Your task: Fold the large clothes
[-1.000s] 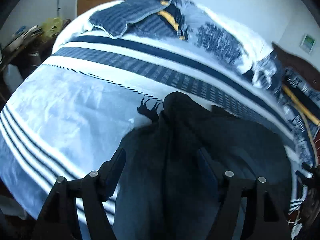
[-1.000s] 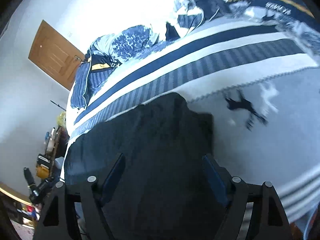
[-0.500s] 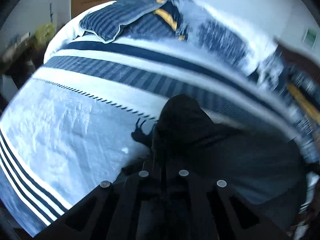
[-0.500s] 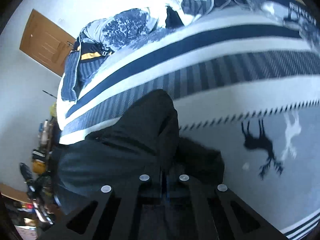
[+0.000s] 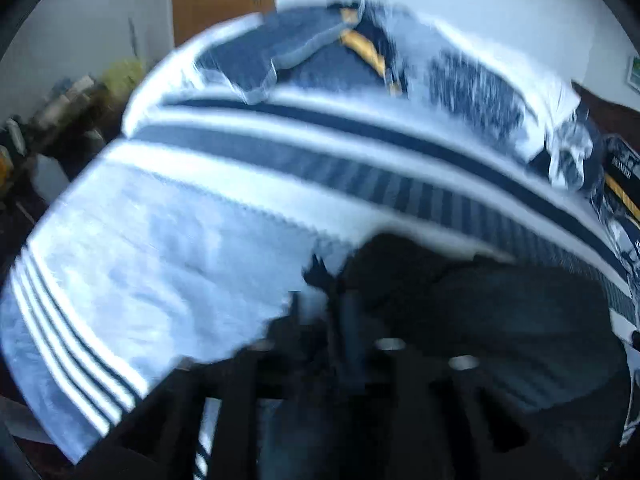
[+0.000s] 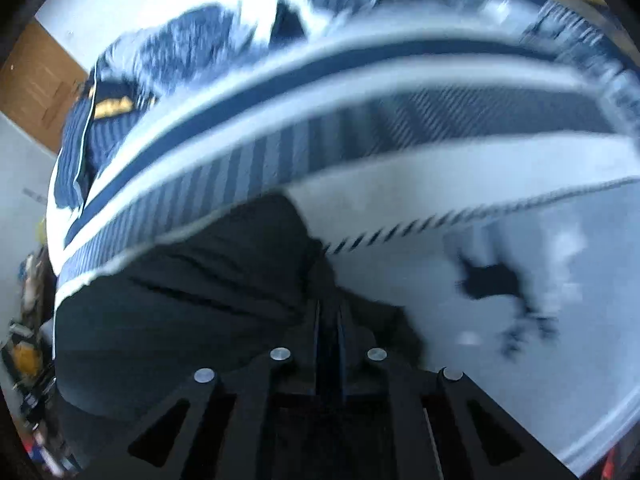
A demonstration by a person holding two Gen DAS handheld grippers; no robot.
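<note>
A large dark garment lies rumpled on a blue-and-white striped blanket on a bed. In the blurred left wrist view my left gripper sits at the garment's left edge. Its jaws are opening and stand parted, with a raised fold of the dark cloth between them. The right wrist view shows the same garment at lower left on the blanket. My right gripper has its fingers almost together on a pinched ridge of that cloth, and its jaws are just starting to open.
Pillows and bunched bedding are piled at the far end of the bed, below a wooden door. A cluttered side table stands off the bed's left edge. A dark deer print marks the blanket right of the garment.
Both grippers went from wide open over the garment to shut on a fold of it. Since then the left jaws have spread apart again and the right ones only slightly. Both views have shifted.
</note>
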